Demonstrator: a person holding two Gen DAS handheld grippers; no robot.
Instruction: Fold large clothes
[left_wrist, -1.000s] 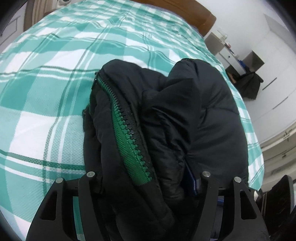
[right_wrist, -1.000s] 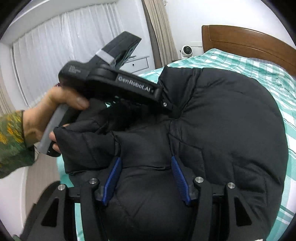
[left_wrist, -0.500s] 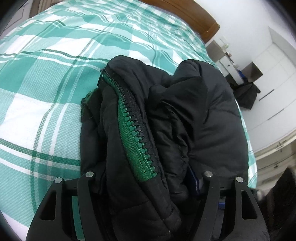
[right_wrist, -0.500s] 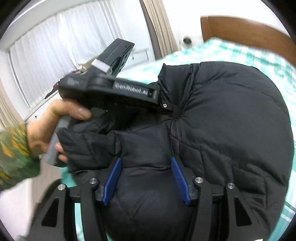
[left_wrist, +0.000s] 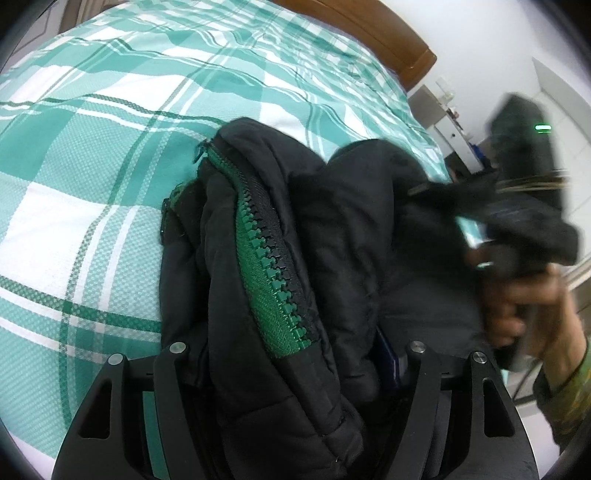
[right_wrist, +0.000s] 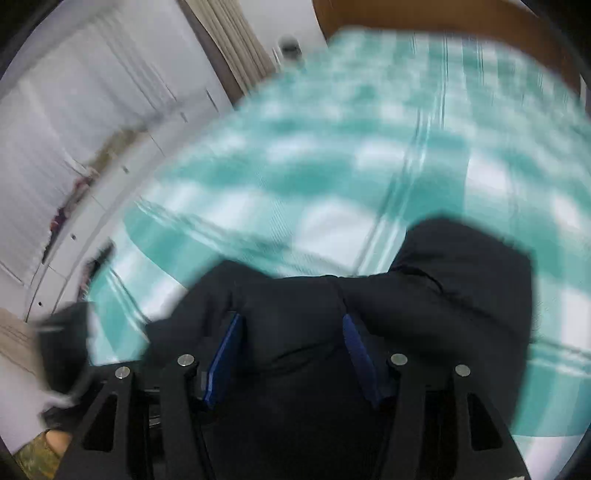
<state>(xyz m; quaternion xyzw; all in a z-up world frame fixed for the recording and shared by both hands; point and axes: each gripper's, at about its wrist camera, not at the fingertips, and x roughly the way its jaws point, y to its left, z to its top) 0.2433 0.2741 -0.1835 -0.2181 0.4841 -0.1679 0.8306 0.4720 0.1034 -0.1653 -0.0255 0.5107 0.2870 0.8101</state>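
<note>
Gripping the bunched black jacket (left_wrist: 351, 240) with both tools, left tool (left_wrist: 291, 354) and right tool (right_wrist: 291, 347) pinching padding over the bed (left_wrist: 110, 129); we reckon folding's barely halfway.

The left gripper (left_wrist: 291, 373) has its jaws clamped on bunched black jacket (left_wrist: 354, 236). The right gripper (right_wrist: 291, 354) grips it too, blue pads (right_wrist: 356, 347) pressed in.

L gripper (left_wrist: 291, 354) clamped on black jacket (left_wrist: 332, 240) (green zipper (left_wrist: 266, 266) up) over plaid bedspread (left_wrist: 110, 129).
</note>
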